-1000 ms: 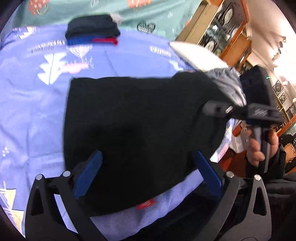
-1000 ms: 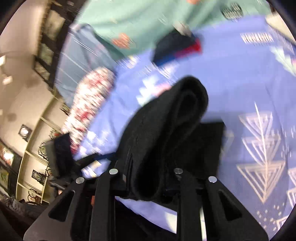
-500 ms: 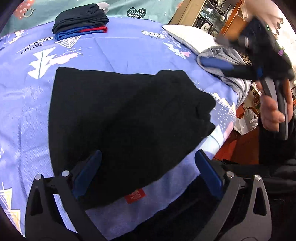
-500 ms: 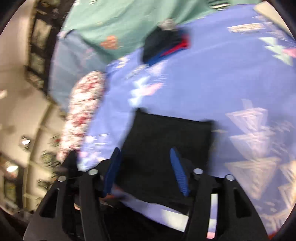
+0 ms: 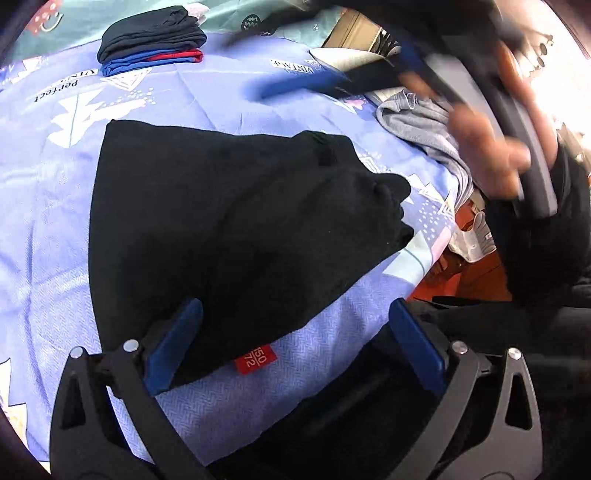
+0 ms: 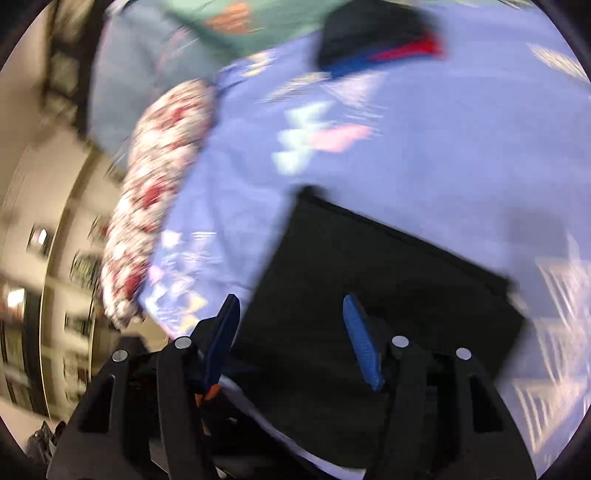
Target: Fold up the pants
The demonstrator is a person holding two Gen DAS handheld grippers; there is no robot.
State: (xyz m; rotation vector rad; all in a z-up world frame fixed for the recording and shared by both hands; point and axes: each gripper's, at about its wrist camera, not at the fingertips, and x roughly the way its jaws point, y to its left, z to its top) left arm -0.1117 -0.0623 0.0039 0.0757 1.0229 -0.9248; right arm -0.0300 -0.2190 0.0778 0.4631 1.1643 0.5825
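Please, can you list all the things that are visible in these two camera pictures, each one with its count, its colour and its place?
pants: one, black, folded, lying flat on the bed sheet in front of both grippers
bed sheet: one, light purple with white and pink prints, under the pants
stack of folded clothes: one, dark navy, blue and red, at the far edge of the sheet
grey garment: one, crumpled, at the right edge of the sheet
red tag: one, with white numbers, on the near hem of the sheet
flowered pillow: one, white and red, left of the sheet
left gripper: one, black with blue pads, open, over the near edge of the pants
right gripper: one, black with blue pads, open, over the pants
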